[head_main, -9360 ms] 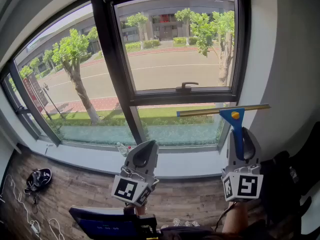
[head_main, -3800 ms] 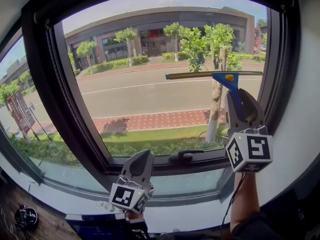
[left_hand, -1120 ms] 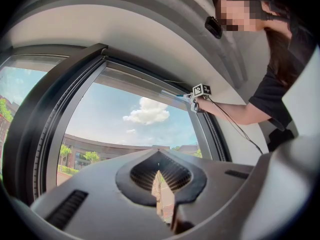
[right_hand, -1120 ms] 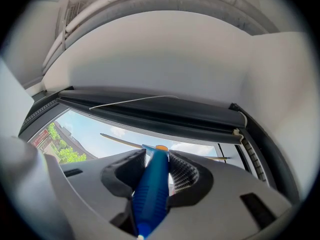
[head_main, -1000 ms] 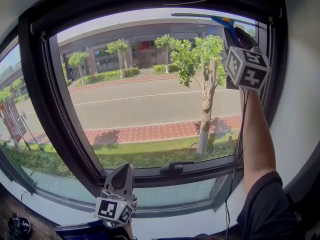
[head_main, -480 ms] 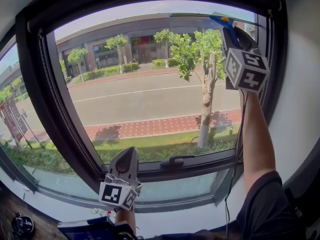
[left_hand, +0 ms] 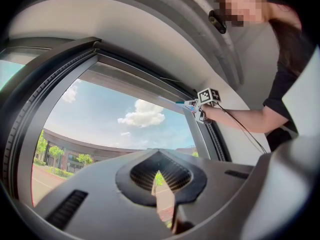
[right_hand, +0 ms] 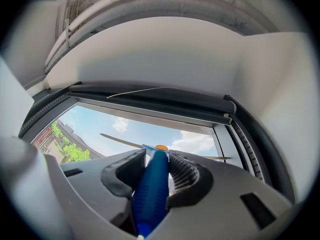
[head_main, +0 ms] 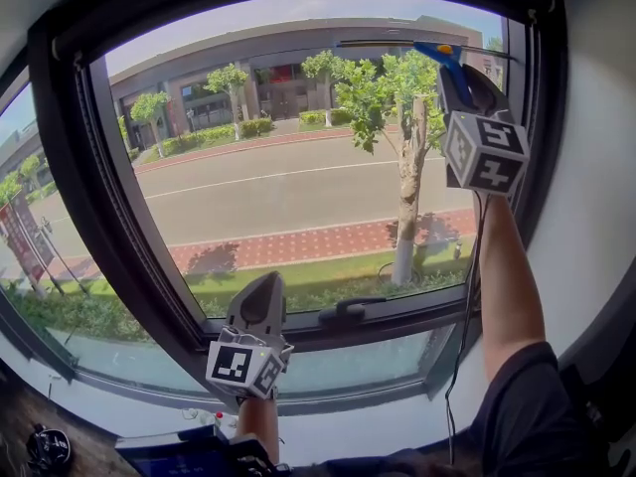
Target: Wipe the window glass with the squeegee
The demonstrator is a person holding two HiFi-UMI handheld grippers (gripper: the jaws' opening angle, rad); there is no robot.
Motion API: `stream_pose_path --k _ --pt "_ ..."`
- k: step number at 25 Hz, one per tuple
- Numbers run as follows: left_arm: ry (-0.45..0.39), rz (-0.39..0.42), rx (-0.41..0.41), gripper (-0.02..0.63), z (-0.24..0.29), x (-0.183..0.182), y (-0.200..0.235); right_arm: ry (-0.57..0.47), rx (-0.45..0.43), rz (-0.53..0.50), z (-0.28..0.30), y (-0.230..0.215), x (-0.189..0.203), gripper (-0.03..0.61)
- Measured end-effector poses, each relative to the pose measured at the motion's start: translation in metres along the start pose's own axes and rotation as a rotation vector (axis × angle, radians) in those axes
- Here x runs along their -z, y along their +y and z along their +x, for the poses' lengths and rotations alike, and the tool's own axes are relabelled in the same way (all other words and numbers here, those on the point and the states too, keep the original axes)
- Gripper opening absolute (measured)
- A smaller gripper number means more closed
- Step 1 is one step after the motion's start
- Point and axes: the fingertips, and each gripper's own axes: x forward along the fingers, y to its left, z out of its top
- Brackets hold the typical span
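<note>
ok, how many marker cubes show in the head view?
2. One marker cube on the left gripper, low by the window handle; the other on the right gripper, raised at the pane's top right, holding the squeegee. None seems hidden.

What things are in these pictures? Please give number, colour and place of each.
window glass: one, clear, middle of the head view
window frame: one, black, around the glass
window handle: one, dark, on the lower rail
squeegee: one, blue handle, yellowish blade, top right of the glass
cable: one, black, beside the right arm
left gripper: one, grey, low, jaws together, empty
right gripper: one, grey, high, shut on the squeegee
right arm: one, raised
</note>
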Motion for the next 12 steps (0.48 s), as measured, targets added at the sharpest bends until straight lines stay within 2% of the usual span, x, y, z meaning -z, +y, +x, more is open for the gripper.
stream_pose_path --k 12 --pt "0.024 -0.032 -0.020 0.002 -0.012 0.012 0.005 0.010 -0.010 -0.013 -0.030 0.011 0.035 0.141"
